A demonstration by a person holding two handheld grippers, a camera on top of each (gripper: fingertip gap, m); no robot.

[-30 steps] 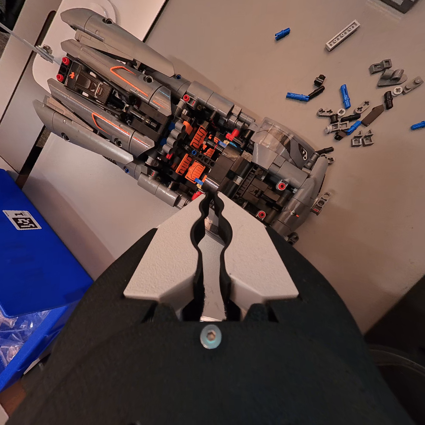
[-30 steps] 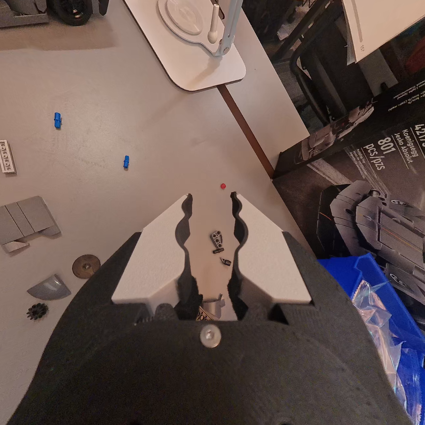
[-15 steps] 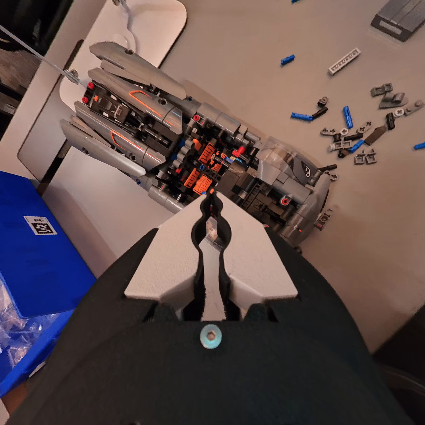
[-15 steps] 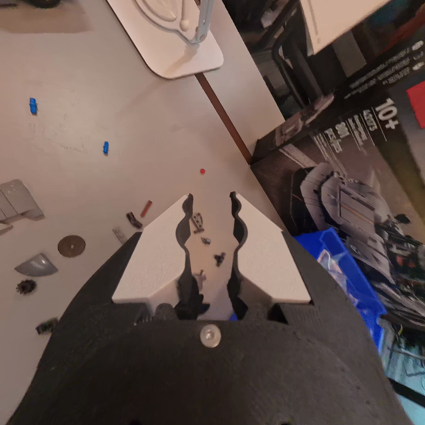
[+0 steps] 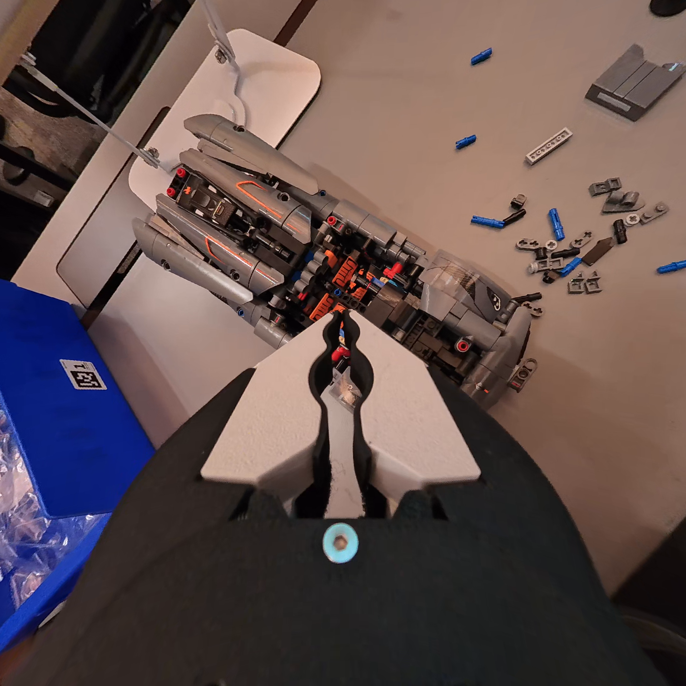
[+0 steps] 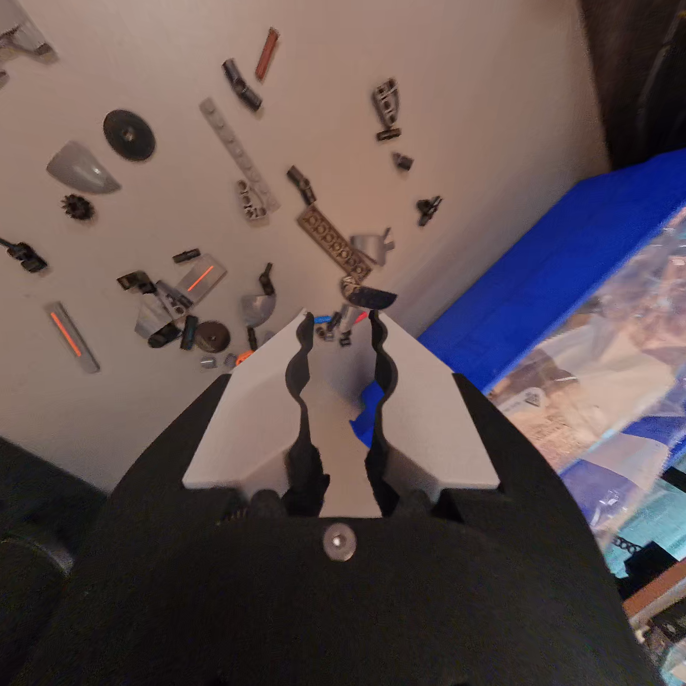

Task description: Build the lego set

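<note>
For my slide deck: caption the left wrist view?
Shut left tool poised over the half-built grey car model, loose pieces scattered beside.

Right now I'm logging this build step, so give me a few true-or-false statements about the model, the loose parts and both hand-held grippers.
1. The right hand-held gripper is open with nothing between its fingers. True.
2. The lego car model is fully covered by roof panels. False: its middle lies open, showing orange and black parts.
3. A blue bin sits beside the loose parts. True.
4. The left hand-held gripper gapes wide. False: its fingertips nearly meet.
</note>
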